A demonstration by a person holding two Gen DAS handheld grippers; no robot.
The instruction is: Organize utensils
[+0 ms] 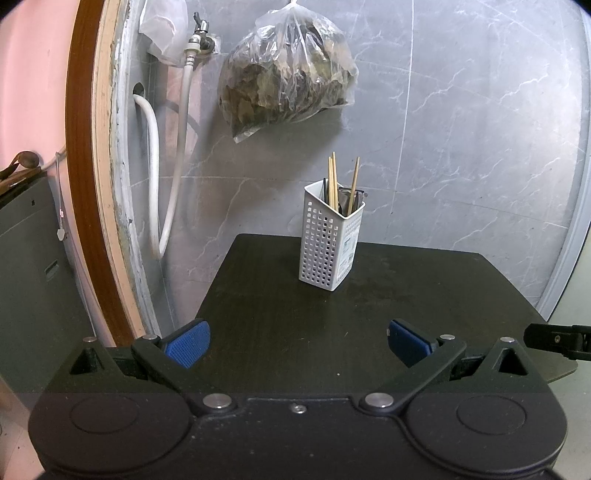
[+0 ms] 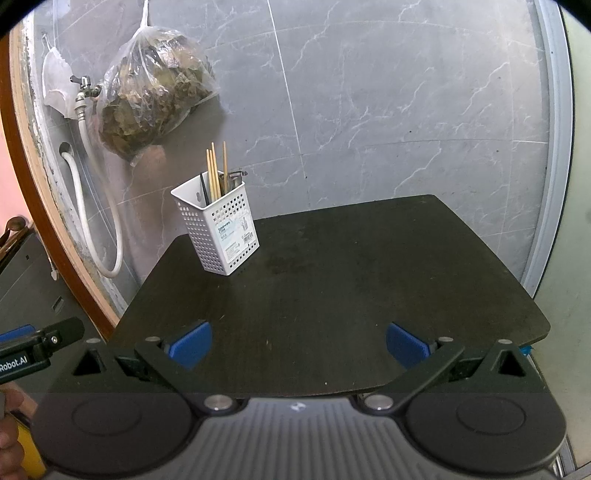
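Both claws [image 1: 298, 345] [image 2: 298, 345] wide open, empty; utensil holder [image 1: 330, 243] well ahead.

A clear plastic bag of dried brown leaves [image 1: 286, 70] hangs on the grey marble-tiled wall [image 1: 461, 110]; beside the bag, a metal tap [image 1: 201, 35] feeds a white hose [image 1: 173, 177].

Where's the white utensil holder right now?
The white perforated plastic utensil holder stands upright toward the back of the dark table, near the grey marble wall; it sits centre in the left wrist view, left of centre in the right.
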